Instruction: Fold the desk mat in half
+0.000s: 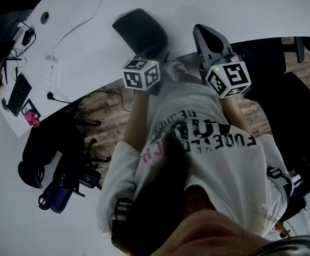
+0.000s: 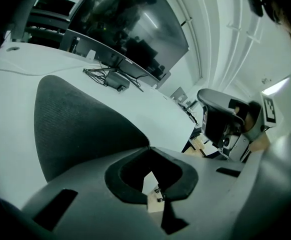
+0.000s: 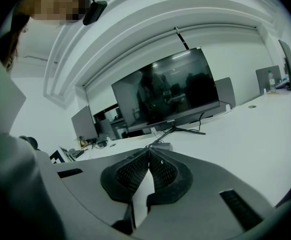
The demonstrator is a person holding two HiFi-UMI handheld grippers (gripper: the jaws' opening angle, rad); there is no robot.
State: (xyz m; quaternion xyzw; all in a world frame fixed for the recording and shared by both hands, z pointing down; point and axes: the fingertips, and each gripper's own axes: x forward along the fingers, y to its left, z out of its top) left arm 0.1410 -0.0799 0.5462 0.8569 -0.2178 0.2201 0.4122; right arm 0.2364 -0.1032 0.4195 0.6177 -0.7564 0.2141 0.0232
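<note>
The left gripper is shown with its fingers drawn together. They are judged to be pinched on the near edge of a dark grey, woven-textured desk mat with rounded corners. The mat's edge runs right up to the fingertips, and its sheet spreads away to their left and ahead. A hold at the edge is judged to be meant for lifting that edge and carrying it over the far half.

The right gripper is held with its ribbed black pads closed on each other and nothing between them. Only white desk shows through the slit below the tips. It is placed to the right of the left fingers, near the mat but apart from it.

The curved near edge of the smooth white desk passes just beneath both grippers, so little margin is given toward the person. Beyond both sets of fingertips the desk surface is bare, so open room is judged to be available for the fold.

Farther ahead of the fingers, a wide black monitor on a slim stand is set, with dark cables at its foot. Far to the left of the left fingers, a white power strip and a black keyboard are placed, well apart from the mat.
</note>
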